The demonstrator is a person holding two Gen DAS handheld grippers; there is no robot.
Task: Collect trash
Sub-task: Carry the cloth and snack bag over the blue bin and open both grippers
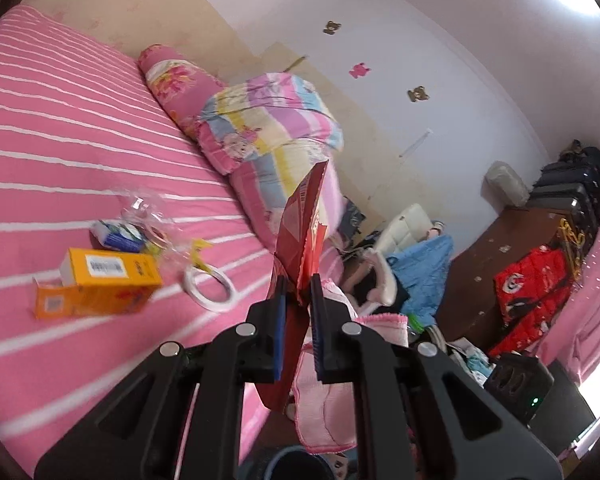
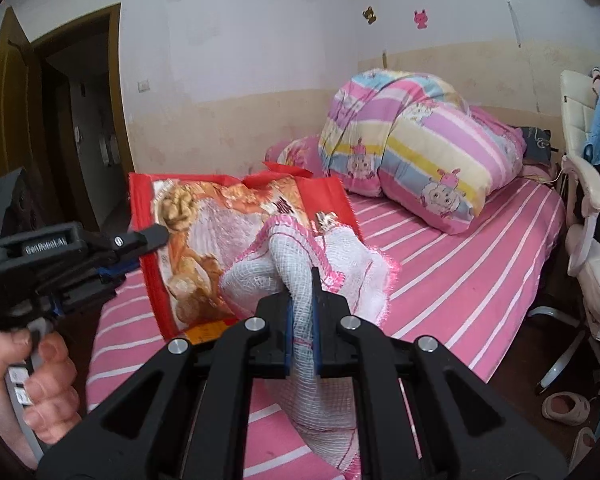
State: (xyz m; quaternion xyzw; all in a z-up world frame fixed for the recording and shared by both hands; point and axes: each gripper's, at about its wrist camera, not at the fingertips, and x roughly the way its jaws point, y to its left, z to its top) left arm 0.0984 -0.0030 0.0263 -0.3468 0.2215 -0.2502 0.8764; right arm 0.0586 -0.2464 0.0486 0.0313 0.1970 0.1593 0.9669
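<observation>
My left gripper [image 1: 300,288] is shut on a red snack bag [image 1: 300,236], which stands up on edge between the blue pads, lifted above the bed. In the right wrist view the same bag [image 2: 204,236] shows its printed face, with the left gripper [image 2: 144,252] clamped on its left edge and a hand [image 2: 40,392] on the handle. My right gripper [image 2: 303,280] is shut on a white gauze cloth with pink trim [image 2: 340,264], which drapes in front of the bag. The cloth [image 1: 324,408] hangs just below the left gripper. On the bed lie an orange box [image 1: 108,284], a tape roll [image 1: 210,288], a clear wrapper [image 1: 144,208] and a blue-white packet [image 1: 118,236].
The pink striped bed [image 2: 460,272] carries a rolled striped quilt [image 2: 420,140] and a floral pillow [image 1: 172,80] near the wall. A white chair [image 2: 584,184] stands to the right, with slippers [image 2: 564,408] on the floor. A doorway [image 2: 80,128] opens at the left. Clothes and suitcases [image 1: 572,192] crowd the floor.
</observation>
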